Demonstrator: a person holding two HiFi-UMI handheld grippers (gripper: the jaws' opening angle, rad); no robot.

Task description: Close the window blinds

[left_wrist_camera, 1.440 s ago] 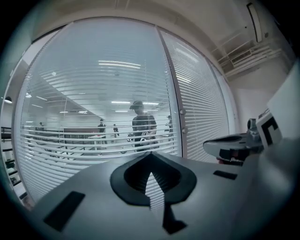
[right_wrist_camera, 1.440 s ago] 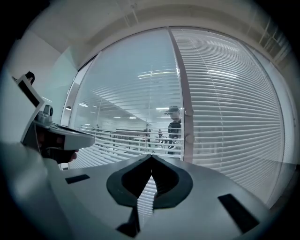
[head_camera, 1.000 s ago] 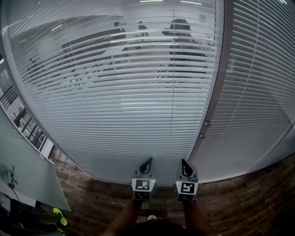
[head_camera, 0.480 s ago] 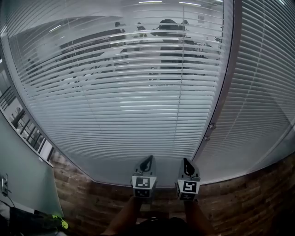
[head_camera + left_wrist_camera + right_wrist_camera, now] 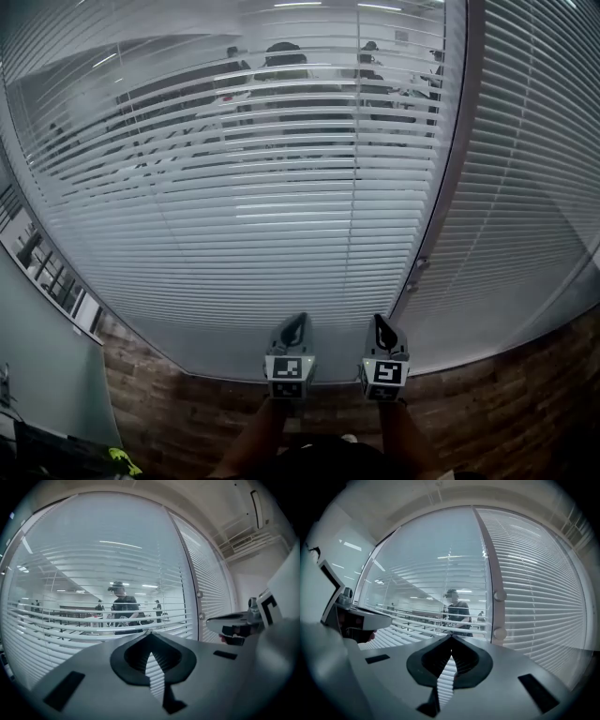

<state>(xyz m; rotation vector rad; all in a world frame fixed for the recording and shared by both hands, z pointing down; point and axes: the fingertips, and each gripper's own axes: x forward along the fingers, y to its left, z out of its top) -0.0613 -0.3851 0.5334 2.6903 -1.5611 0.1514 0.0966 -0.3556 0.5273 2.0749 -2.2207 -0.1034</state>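
Observation:
The left window's slatted blinds [image 5: 244,187] have their slats tilted open, so an office with people shows through the glass. The blinds on the right window [image 5: 534,187] are turned flat and opaque. A grey frame post [image 5: 450,178] between them carries two small knobs [image 5: 418,265]. My left gripper [image 5: 293,324] and right gripper [image 5: 384,328] are held side by side low in front of the glass, both shut and empty, touching nothing. The left gripper view shows its tips [image 5: 151,633] together facing the open slats [image 5: 70,625], and the right gripper view shows its tips [image 5: 451,637] together near the knobs [image 5: 500,596].
Dark wooden floor [image 5: 187,412] runs along the foot of the window. A pale glass partition [image 5: 47,375] stands at the left. A person [image 5: 123,611] walks behind the glass. Each gripper shows in the other's view, the right gripper [image 5: 234,623] and the left gripper [image 5: 361,618].
Both grippers have edged a little closer to the window, still shut. The person behind the glass has walked to the left.

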